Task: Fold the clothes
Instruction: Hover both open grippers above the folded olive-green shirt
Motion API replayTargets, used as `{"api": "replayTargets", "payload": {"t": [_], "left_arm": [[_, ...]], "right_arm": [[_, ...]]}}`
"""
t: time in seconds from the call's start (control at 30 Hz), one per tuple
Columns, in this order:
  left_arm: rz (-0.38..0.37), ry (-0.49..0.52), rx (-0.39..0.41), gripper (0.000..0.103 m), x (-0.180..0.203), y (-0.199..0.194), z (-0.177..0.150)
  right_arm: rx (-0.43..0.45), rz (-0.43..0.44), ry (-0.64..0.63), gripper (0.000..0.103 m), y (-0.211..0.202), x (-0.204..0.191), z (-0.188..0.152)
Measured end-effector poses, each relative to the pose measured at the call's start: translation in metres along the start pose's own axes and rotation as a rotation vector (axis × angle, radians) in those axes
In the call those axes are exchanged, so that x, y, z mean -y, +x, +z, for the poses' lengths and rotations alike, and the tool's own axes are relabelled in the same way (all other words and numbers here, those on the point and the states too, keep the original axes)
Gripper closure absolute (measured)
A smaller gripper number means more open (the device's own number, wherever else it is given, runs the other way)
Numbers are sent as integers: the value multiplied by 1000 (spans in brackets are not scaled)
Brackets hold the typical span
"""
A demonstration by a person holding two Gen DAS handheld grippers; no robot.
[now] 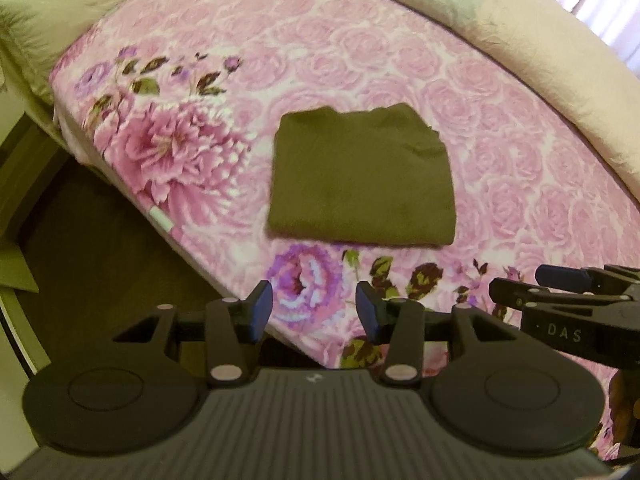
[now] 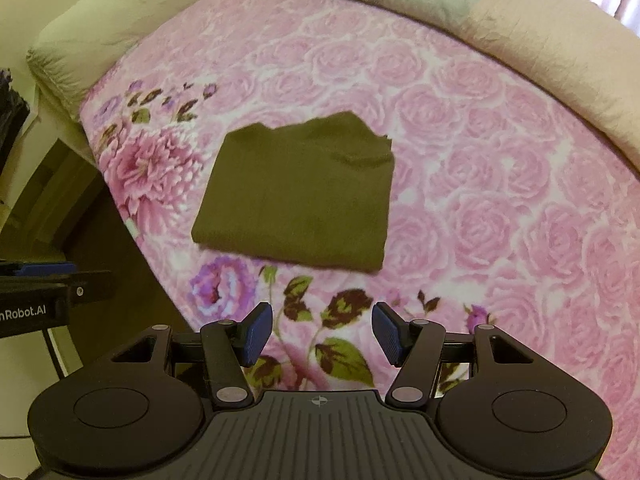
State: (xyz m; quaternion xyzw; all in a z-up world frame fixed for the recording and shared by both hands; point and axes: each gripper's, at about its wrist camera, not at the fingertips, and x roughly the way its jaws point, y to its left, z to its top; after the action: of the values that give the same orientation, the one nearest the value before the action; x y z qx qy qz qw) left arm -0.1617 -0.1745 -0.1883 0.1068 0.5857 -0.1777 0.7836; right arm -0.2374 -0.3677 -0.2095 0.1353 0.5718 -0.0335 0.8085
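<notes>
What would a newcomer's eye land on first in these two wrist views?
Probably the dark olive garment, folded into a neat rectangle and lying flat in the middle of the pink rose-patterned bedspread. Next, the left gripper and right gripper, both open and empty, held above the bed's near edge, short of the garment. Cream bedding is bunched along the far side.

Soft, dim warm light; slight blur; fisheye-bent edges.

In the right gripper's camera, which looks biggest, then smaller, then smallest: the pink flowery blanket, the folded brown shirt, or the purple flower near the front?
1. Pink flowery blanket
2. Folded brown shirt
3. Purple flower, clearly the smallest
</notes>
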Motion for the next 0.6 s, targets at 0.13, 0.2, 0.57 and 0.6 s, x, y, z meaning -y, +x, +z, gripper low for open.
{"api": "replayTargets", "payload": {"t": [0.13,0.2,0.57,0.6], "left_arm": [[-5,-18,-10,62,-3,5,2],[-12,-22,-11,62,-4,8,5],[-148,-106,18,61,-37,56,25],[-161,-133,39,61,-47,68,25]], "right_arm": [[-14,-2,-4,44,7,0,4],[-18,-5,-4,44,10,0,7],[-36,-6,84,44,40,20,17],[-29,5,112,44,45,27,18]]}}
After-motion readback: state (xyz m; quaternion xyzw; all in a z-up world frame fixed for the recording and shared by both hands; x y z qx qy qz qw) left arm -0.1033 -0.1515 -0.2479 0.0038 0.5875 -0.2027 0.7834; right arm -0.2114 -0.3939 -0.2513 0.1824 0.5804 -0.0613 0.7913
